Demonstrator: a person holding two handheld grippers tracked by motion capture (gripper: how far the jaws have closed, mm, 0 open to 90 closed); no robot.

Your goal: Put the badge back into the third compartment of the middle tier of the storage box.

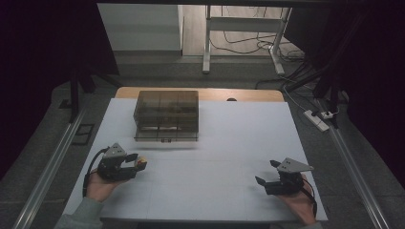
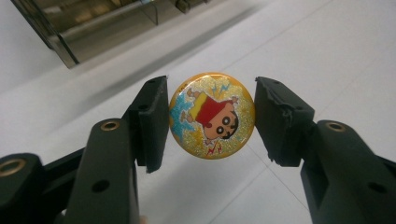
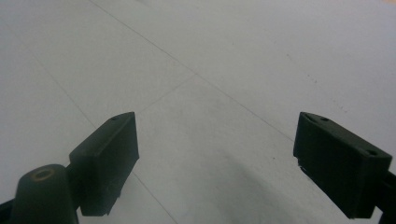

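A round yellow badge (image 2: 212, 116) with a cartoon child in a red shirt sits between the jaws of my left gripper (image 2: 211, 122), and both pads press on its rim. In the high view the left gripper (image 1: 137, 162) is at the table's front left, lifted a little, with the badge (image 1: 142, 163) at its tip. At the front right, my right gripper (image 1: 265, 171) stands open over the bare white sheet. Nothing lies between its jaws in the right gripper view (image 3: 217, 154).
A smoky see-through drawer box (image 1: 166, 114) stands at the back middle of the white table (image 1: 224, 138), and its lower corner (image 2: 88, 28) lies ahead of the left gripper. Beyond the table are desk legs, cables and a power strip (image 1: 316, 120) on the floor.
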